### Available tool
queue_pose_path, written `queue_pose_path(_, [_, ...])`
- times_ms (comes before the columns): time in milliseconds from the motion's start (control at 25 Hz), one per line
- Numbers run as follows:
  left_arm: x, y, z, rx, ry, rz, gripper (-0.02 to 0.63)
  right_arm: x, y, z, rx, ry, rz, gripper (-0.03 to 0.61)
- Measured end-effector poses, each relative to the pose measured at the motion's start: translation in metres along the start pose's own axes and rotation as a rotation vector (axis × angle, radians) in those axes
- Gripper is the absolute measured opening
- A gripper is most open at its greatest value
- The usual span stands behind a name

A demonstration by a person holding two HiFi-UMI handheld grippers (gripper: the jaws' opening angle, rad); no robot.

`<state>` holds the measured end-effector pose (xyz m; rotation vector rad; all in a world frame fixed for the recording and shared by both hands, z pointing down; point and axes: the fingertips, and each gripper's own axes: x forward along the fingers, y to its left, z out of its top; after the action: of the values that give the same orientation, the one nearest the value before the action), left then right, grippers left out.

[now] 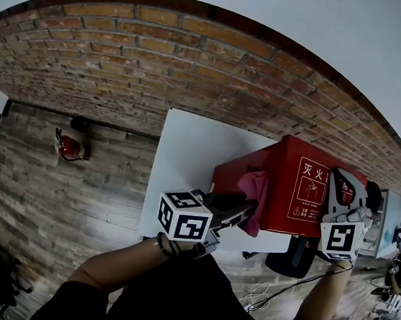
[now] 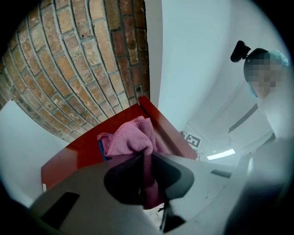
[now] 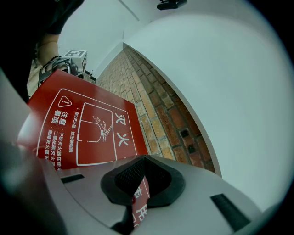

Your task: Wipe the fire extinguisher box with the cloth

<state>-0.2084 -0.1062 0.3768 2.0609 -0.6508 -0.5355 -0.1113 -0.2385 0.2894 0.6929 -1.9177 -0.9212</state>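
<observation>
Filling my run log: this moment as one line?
left tool: shut on pink cloth, cloth against red box | right tool: at box front edge, grip unclear

Left claw [image 1: 246,210] points roughly level toward the wall, jaws pinched on the pink cloth [image 2: 131,137], its fold bunched past the tips. The bare left forearm [image 1: 118,263] comes in from the lower left, with a dark band at the wrist. Right claw [image 1: 342,181] is angled down, its jaws nearly together with a strip of the fire extinguisher box [image 1: 282,184] clamped in the slit between them. Right forearm [image 1: 321,299] is bare and rises from the bottom edge
</observation>
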Motion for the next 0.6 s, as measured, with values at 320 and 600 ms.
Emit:
queue_pose_path(320, [0.004,-0.016,0.010,0.029,-0.008,-0.032,0.061,0.000,0.000,-0.002,0.002,-0.001,-0.001,0.017])
queue_pose_path(600, [0.002,-0.014,0.010,0.043,-0.003,-0.020,0.061,0.001,0.000,-0.002,0.002,-0.001,-0.005,0.017])
